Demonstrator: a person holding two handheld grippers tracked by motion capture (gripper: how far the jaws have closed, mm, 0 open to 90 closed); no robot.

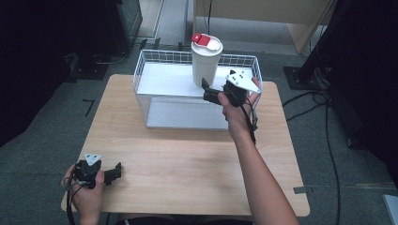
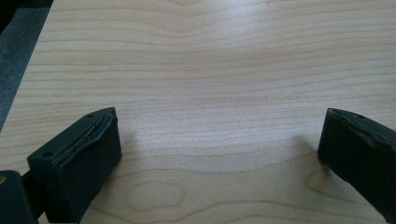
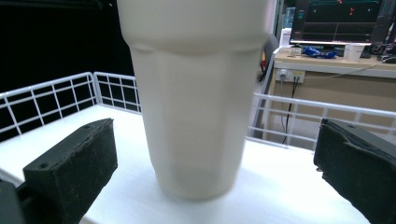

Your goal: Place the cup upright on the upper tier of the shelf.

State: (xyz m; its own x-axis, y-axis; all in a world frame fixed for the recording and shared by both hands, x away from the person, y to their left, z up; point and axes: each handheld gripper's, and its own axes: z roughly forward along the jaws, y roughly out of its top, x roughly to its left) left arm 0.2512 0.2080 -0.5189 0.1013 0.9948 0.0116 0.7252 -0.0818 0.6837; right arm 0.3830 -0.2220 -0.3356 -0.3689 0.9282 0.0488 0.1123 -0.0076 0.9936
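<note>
Your right gripper (image 1: 210,91) is spread, jaws flanking the white cup (image 1: 205,63) in the wire basket (image 1: 141,70) at 12 o'clock. Your left gripper (image 1: 115,171), spread too, sits over bare table (image 1: 187,159) at 7 o'clock.

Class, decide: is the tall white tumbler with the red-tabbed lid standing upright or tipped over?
Upright. The tall white tumbler stands on its base on the white wire basket's floor, its red-tabbed lid on top.
</note>
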